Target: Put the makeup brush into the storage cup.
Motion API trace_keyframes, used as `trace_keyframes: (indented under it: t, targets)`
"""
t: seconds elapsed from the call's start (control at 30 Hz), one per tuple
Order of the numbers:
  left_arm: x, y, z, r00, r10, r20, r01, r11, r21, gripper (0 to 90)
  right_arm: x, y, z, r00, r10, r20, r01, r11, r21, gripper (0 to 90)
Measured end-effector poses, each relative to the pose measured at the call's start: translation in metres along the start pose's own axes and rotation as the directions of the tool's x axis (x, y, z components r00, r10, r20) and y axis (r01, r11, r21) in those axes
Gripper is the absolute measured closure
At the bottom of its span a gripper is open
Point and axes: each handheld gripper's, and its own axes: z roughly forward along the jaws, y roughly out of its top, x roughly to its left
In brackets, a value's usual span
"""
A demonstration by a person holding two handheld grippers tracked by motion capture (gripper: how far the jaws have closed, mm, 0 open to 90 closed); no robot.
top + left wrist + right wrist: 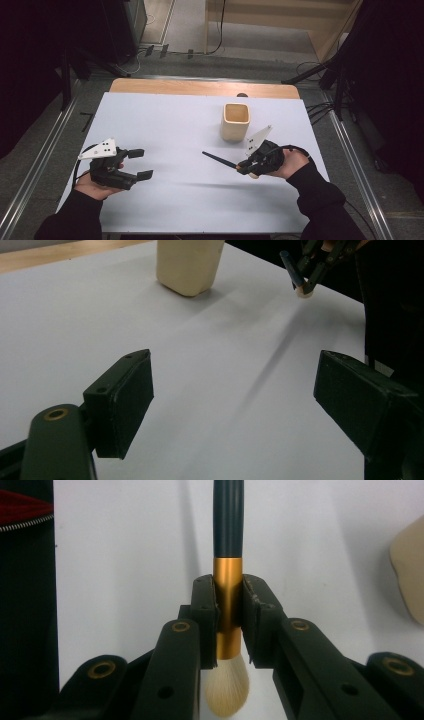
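One brush (pixel 228 580), clamped by its gold collar in the right gripper (pixel 243 168), handle raised over bare white table (pixel 170 125). One cream cup (pixel 235 121) stands just beyond. The left gripper (pixel 140 164) gapes wide, plenty of room around.

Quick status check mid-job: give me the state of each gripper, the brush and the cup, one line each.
Right gripper: shut on the makeup brush, fingers clamped on its gold ferrule.
Makeup brush: held off the table, dark handle pointing away from the gripper, pale bristles toward the hand.
Left gripper: open, holding nothing, low over the white table.
Wooden cup: upright on the table, nothing seen in it, apart from both grippers.
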Motion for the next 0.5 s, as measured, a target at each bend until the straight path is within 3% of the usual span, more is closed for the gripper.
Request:
trace_keyframes:
  t: [0.13,0.37,0.5]
  targets:
    - [-0.002,0.006,0.007,0.9993,0.021,0.031,-0.022,0.9996,0.016,17.1,0.004,0.001,0.005,1.0000,0.003,0.005,-0.003,1.000,-0.012,78.5]
    - [-0.006,0.015,0.019,0.9969,0.040,0.067,-0.042,0.9984,0.037,17.1,0.012,0.007,0.014,0.9998,-0.008,0.018,0.008,0.999,0.043,78.5]
    - [-0.010,0.019,0.026,0.9945,0.059,0.087,-0.065,0.9957,0.066,17.1,0.015,0.012,0.017,0.9986,-0.053,0.009,0.052,0.995,0.083,78.5]
